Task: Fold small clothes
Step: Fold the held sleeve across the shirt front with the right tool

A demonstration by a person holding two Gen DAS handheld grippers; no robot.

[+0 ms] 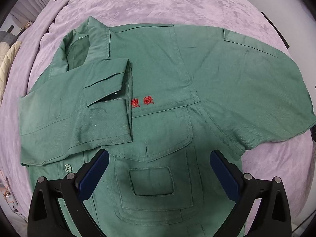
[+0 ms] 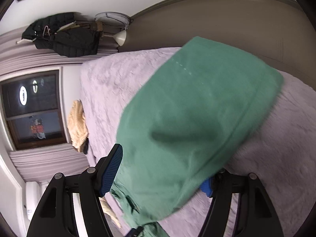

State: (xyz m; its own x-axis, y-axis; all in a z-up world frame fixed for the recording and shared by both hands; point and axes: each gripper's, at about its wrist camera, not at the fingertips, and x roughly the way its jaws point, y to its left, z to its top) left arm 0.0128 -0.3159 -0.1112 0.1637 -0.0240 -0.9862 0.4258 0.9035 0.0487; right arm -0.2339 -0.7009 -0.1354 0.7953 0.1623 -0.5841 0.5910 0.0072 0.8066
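A green work shirt with red embroidered characters lies front up on the purple bedspread. Its left sleeve is folded across the chest; the other sleeve spreads out to the right. My left gripper is open and empty, hovering just above the chest pocket. In the right wrist view a green sleeve drapes between and over my right gripper. Its jaws stand wide apart; the left pad is clear of the cloth and the right pad is mostly hidden.
The purple bedspread ends at a brown headboard. A beige quilted cloth lies at the bed's edge, and it also shows in the left wrist view. Dark jackets hang beside a window.
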